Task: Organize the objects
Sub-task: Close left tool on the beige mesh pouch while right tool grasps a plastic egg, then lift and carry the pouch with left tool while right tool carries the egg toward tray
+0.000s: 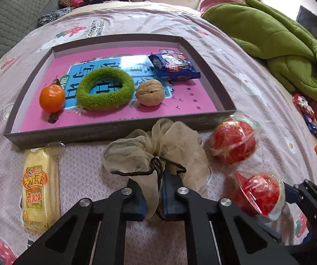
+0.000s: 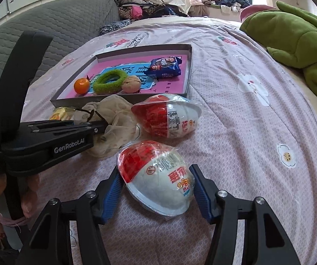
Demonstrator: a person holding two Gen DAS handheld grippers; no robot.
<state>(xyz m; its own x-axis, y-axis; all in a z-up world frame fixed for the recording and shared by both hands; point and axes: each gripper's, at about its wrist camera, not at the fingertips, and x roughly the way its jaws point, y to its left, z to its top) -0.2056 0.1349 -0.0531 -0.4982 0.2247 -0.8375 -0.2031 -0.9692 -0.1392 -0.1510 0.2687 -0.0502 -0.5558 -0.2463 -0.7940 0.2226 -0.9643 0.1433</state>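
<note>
The left gripper [image 1: 153, 195] is pinched onto the beige gauze pouch [image 1: 158, 145], its drawstring looped over the fingers, just in front of the tray's near wall. The right gripper [image 2: 156, 191] straddles the nearer wrapped egg toy [image 2: 156, 176], pads at its sides; whether they press it I cannot tell. The second egg toy [image 2: 166, 116] lies beyond, beside the tray's near right corner. The shallow tray [image 1: 118, 129] holds a tangerine [image 1: 52, 99], green fuzzy ring [image 1: 105, 91] and walnut [image 1: 150, 92] in a row, and a blue snack packet [image 1: 172, 66] at the far right. A yellow biscuit pack [image 1: 41, 190] lies outside its near left corner. Bare bedsheet [image 2: 247, 121] stretches right toward the green blanket [image 2: 291, 35].
</note>
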